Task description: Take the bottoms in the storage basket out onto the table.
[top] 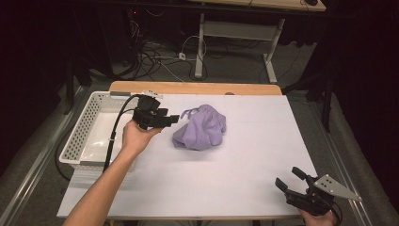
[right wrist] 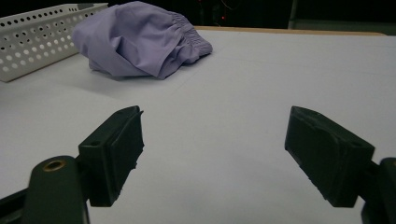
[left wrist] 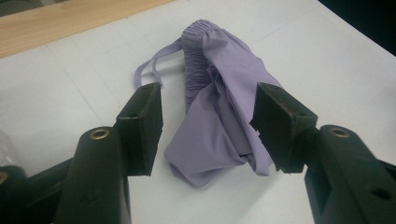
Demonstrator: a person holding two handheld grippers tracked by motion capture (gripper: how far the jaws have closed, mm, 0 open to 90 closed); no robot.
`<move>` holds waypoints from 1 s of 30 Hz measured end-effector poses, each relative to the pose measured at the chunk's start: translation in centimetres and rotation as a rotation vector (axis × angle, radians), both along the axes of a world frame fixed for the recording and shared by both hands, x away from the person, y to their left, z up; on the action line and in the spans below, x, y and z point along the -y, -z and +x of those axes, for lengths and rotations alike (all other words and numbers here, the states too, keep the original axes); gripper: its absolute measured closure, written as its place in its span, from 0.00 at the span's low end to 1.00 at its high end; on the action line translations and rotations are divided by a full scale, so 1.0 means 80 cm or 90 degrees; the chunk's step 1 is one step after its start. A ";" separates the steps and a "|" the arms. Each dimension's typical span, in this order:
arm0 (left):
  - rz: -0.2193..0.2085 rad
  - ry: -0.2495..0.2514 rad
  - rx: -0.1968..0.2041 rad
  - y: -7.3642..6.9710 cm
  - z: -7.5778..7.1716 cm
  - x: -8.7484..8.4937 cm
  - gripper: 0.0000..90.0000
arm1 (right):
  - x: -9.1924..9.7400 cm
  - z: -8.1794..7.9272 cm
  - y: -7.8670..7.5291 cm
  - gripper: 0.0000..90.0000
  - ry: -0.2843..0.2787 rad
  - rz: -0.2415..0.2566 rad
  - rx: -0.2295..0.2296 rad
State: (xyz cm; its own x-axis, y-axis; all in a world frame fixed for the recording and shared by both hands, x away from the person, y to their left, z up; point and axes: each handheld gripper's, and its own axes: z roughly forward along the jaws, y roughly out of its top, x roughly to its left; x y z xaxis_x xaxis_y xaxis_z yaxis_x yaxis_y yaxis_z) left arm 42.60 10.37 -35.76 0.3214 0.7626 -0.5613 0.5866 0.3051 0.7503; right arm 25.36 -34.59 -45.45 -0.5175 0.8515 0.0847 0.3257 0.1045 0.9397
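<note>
1. Lilac garment [top: 200, 128]: a crumpled piece of clothing with a gathered elastic waistband and a thin drawstring, lying in a heap just above the centre of the high view, on the white table top [top: 235, 179]. In the left gripper view it takes up the middle of the frame [left wrist: 219, 112], waistband toward the top, drawstring looping to the upper left. In the right gripper view it sits in the upper left [right wrist: 140, 39].

2. Left gripper [top: 173, 120]: held in the person's left hand [top: 134, 139], left of centre in the high view, pointing right toward the garment and just beside its left edge. In its own view the two black jaws stand apart on either side of the cloth, their pads clear of it; the claw is released and grasps nothing.

3. Right gripper [top: 289, 179]: at the lower right of the high view, well apart from the garment, its grey three-cornered plate toward the frame's right edge. In its own view the jaws are spread wide over bare table top; released, holding nothing.

4. White perforated basket [top: 84, 127]: at the left edge of the table in the high view, just beside the left gripper; its wall appears at the upper left of the right gripper view [right wrist: 32, 39].

5. Wooden strip [top: 195, 88]: along the table's far edge, above the garment in the high view.
</note>
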 end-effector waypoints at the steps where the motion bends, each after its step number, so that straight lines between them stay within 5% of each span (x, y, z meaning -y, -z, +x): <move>1: -0.001 0.000 0.001 0.000 -0.001 -0.001 0.46 | 0.000 0.000 0.000 0.22 0.000 0.000 0.000; 30: 0.001 -0.018 0.017 0.004 -0.019 -0.037 0.46 | 0.000 0.000 0.000 0.22 0.003 0.002 -0.001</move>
State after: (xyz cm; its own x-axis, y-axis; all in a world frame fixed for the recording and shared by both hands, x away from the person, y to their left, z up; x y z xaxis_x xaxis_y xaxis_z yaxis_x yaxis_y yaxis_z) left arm 41.06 13.37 -36.07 0.3143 0.7727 -0.5515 0.5571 0.3203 0.7662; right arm 25.36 -34.62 -45.46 -0.5137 0.8534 0.0884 0.3280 0.1001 0.9393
